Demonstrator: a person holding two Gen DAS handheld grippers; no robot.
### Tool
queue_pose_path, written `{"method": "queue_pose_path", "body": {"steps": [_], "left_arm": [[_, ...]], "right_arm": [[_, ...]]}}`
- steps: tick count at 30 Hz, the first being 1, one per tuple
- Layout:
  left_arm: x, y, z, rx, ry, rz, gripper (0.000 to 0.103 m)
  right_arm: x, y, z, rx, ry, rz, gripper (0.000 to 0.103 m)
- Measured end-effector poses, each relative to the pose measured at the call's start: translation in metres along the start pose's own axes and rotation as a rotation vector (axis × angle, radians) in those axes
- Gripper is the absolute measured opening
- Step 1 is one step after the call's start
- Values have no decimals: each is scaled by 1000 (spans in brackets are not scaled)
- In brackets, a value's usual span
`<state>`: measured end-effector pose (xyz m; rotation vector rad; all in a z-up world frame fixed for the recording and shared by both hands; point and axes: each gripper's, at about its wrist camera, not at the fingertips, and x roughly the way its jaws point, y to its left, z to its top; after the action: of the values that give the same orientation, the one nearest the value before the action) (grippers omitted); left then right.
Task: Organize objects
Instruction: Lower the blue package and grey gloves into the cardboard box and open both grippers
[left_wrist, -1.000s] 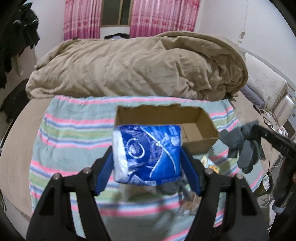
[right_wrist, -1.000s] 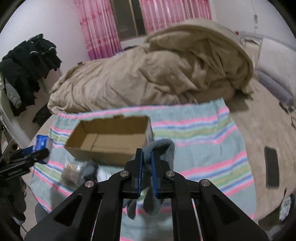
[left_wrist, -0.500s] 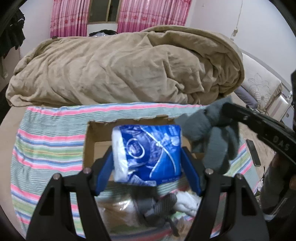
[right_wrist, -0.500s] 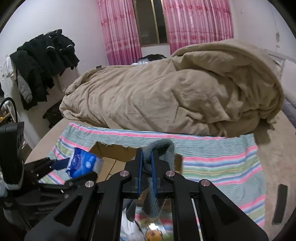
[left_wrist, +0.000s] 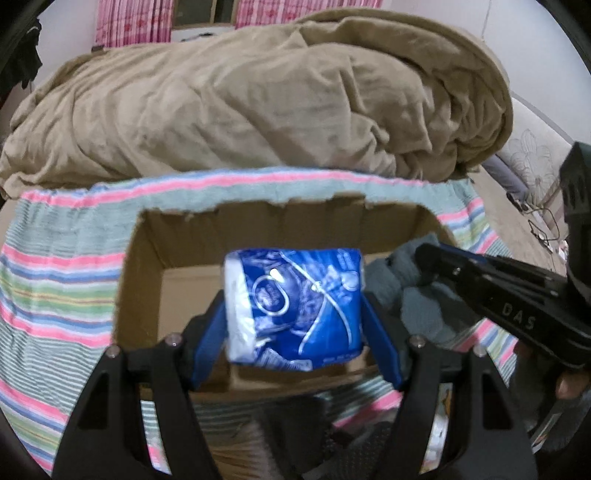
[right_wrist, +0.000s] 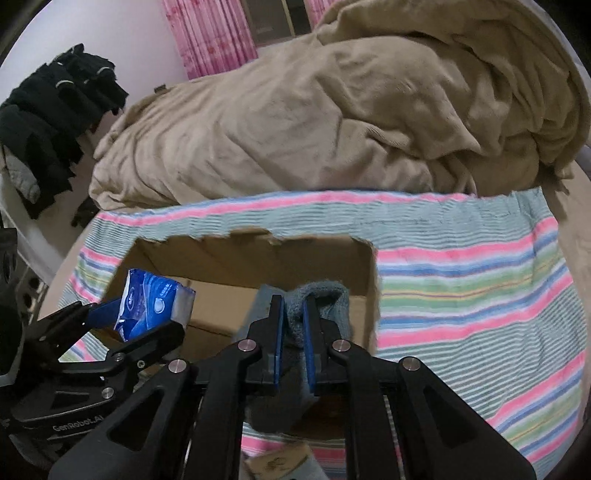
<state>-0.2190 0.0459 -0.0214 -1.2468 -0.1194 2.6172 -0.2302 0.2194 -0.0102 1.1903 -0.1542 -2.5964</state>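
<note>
Blue plastic wraps the tissue pack (left_wrist: 293, 310), which the left hand-held gripper (left_wrist: 295, 325) carries, its fingers spread wide and pressed against the pack's two short ends, so the pack's long axis runs from 9 to 3 o'clock across the left wrist view. Just past it, toward 12 o'clock, lies the open cardboard box (left_wrist: 192, 291), whose long axis also appears to run 9 to 3; the pack seems to hang above the box's near wall and floor. At 3 o'clock from the pack, the right hand-held gripper (right_wrist: 293, 332) is closed almost fully on a grey sock (right_wrist: 325, 299), which droops over the box's right-hand end. Both loads look about equally near the opening. The box rests on a striped towel (right_wrist: 461, 288) spread over the bed; beyond it, at 12 o'clock, a tan duvet (left_wrist: 258, 99) is heaped.
</note>
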Motion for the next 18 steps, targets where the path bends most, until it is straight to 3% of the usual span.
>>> {"method": "queue_pose_path", "body": {"steps": [4, 6, 10, 12, 13, 14, 18], "left_arm": [[6, 1, -5, -18, 27, 23, 73], [4, 0, -5, -17, 30, 26, 77], [-14, 1, -5, -44, 1, 63, 93], [-27, 4, -5, -65, -24, 57, 95], [-32, 5, -6, -70, -31, 59, 96], [-38, 6, -7, -73, -38, 64, 97], [-68, 9, -14, -82, -75, 72, 99]], "right_arm": [[2, -8, -6, 19, 19, -15, 16], [-1, -11, -7, 34, 21, -13, 26], [-5, -7, -9, 46, 37, 9, 47], [-11, -1, -11, 41, 29, 29, 59], [-15, 2, -11, 36, 21, 28, 72], [-20, 5, -12, 32, 8, 24, 77], [-42, 11, -15, 34, -28, 22, 77]]}}
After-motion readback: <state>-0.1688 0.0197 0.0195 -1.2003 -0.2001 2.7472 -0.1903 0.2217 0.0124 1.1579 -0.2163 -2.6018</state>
